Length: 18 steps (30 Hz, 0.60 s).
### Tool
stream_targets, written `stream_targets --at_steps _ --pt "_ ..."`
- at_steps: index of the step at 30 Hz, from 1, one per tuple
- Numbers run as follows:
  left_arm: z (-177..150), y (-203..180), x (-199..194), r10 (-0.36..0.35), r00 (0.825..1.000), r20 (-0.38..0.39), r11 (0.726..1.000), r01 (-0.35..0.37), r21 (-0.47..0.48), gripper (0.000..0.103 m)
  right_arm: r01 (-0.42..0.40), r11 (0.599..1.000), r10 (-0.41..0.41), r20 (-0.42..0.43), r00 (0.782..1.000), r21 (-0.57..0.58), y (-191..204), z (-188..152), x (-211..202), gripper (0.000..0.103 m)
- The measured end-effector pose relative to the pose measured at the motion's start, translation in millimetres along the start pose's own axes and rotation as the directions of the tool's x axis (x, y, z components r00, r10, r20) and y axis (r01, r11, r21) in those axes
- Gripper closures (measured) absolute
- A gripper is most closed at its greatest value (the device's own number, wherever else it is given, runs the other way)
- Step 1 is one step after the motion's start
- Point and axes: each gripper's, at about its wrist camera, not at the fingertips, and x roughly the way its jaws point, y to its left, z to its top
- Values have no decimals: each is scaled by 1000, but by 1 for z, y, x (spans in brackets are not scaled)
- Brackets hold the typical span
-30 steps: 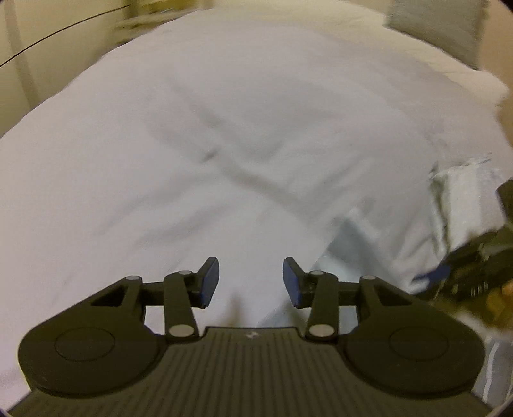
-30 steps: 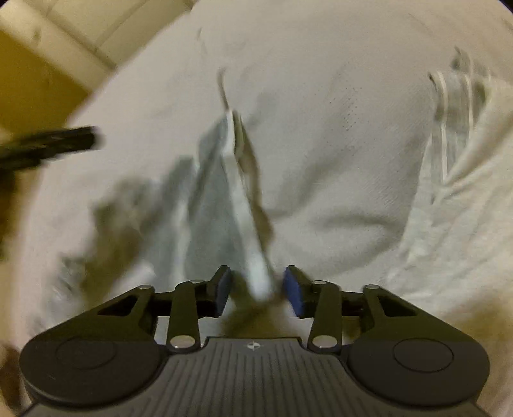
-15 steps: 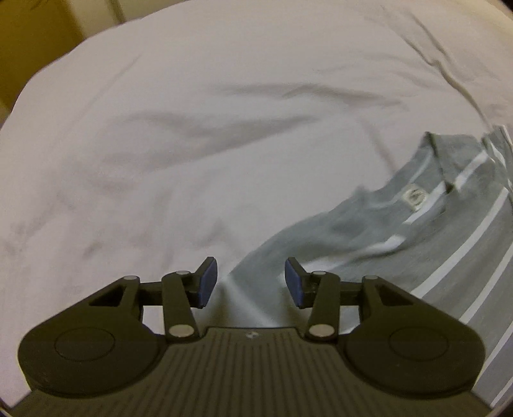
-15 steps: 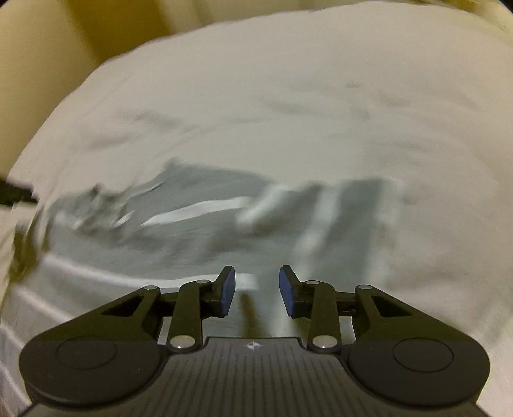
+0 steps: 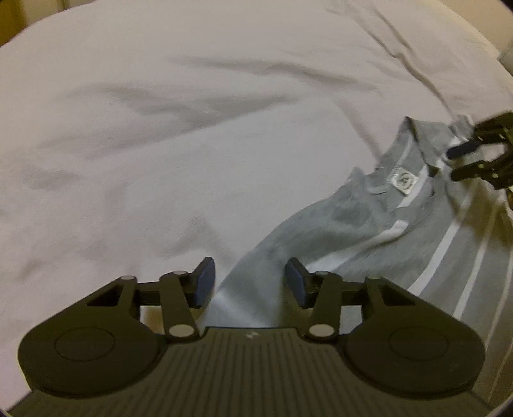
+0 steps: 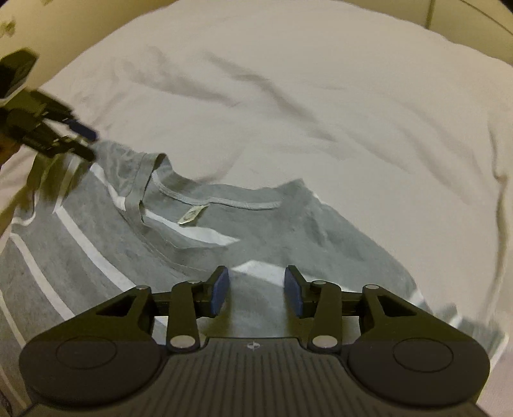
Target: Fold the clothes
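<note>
A grey T-shirt with white stripes lies spread on the white bed sheet, its collar and neck label pointing away from me. My left gripper is open, low over the shirt's left shoulder edge, with cloth under the gap. My right gripper is open above the other shoulder of the T-shirt. Each gripper also shows in the other's view: the right gripper by the collar and the left gripper at the far shoulder, both blurred.
The white sheet is wrinkled and stretches far beyond the collar. A yellowish wall borders the bed at the upper left of the right wrist view. The shirt's body runs off the lower frame edges.
A second ago the shirt hung bunched between my right fingers. It now lies spread on the bed, and both grippers have come down over its shoulders, the right one opened wider.
</note>
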Motion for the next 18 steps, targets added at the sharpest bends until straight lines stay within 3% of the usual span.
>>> stream_targets --at_steps 4,6,8,10,12,13,14,15,18 --pt "17 -17 11 -54 998 30 995 52 89 63 86 996 -85 26 996 -28 -17 17 -3 60" --pt "24 -25 22 -69 998 2 989 68 134 63 127 989 -126 16 992 -76 -23 25 4 60" --pt "29 -32 32 -73 997 -31 982 78 171 74 143 978 -145 2 989 -151 -25 33 13 60" --pt "30 -35 34 -84 995 -54 977 93 193 102 132 968 -138 -14 990 -211 -27 39 23 60" --pt "30 -37 29 -97 994 -59 973 107 206 103 108 964 -121 -38 992 -243 -28 44 32 60" --pt "29 -36 23 -99 994 -38 973 105 205 103 77 967 -95 -64 993 -243 -30 46 36 66" --pt "27 -35 16 -96 995 -11 976 96 197 103 57 969 -78 -80 994 -240 -31 48 39 78" --pt "26 -31 9 -68 997 34 985 62 160 103 72 971 -89 -64 994 -229 -32 47 39 103" --pt "19 -17 6 4 996 87 1000 -3 -6 103 116 975 -122 -18 992 -191 -35 44 38 103"
